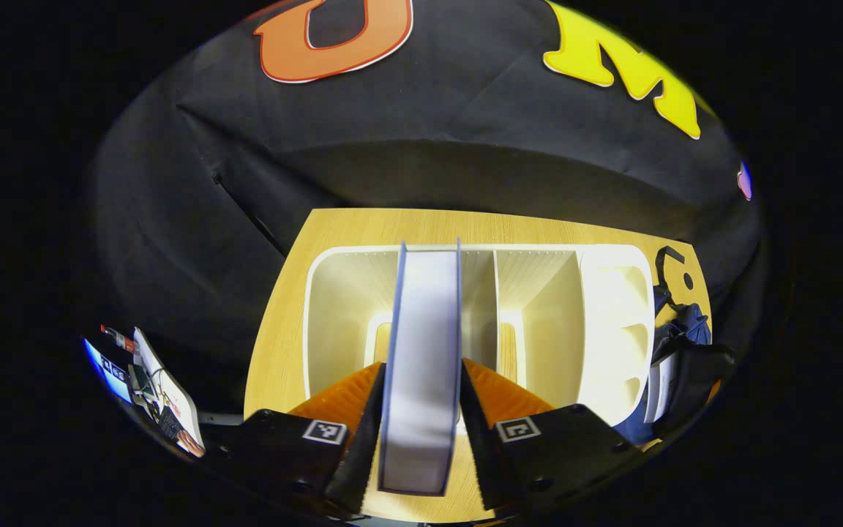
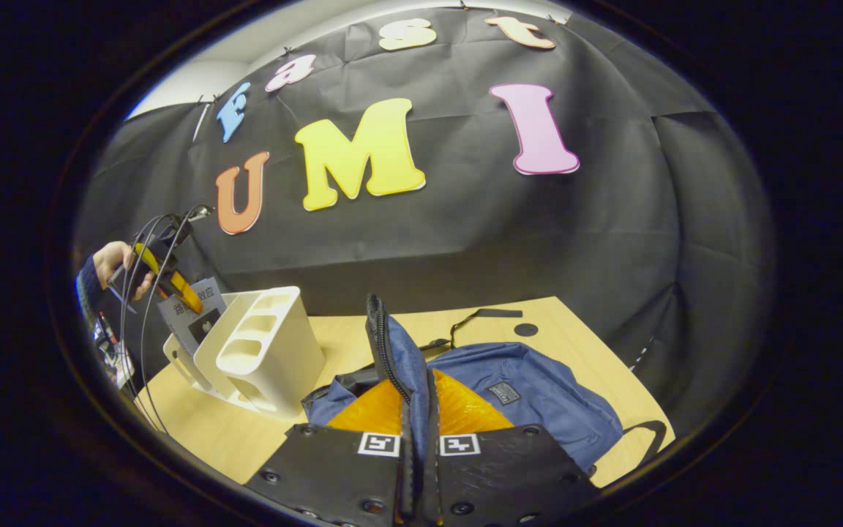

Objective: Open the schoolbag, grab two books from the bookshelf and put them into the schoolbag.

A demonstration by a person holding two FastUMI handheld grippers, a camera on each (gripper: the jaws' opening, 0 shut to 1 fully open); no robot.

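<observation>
White plastic forms the bookshelf [image 1: 604, 329], standing on the wooden table [image 1: 279, 329]; its visible compartments look empty. Above it the left claw [image 1: 421, 410] grips a book [image 1: 421, 351] by both covers, its page edges facing the camera. In the right gripper view the blue schoolbag [image 2: 531, 395] lies on the table just beside the bookshelf, and the right claw [image 2: 416, 432] pinches the bag's raised zippered edge [image 2: 385, 344], holding it upright.

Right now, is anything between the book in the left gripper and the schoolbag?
The white bookshelf stands between them: the book is held above it, and the schoolbag lies just beyond its end.
</observation>
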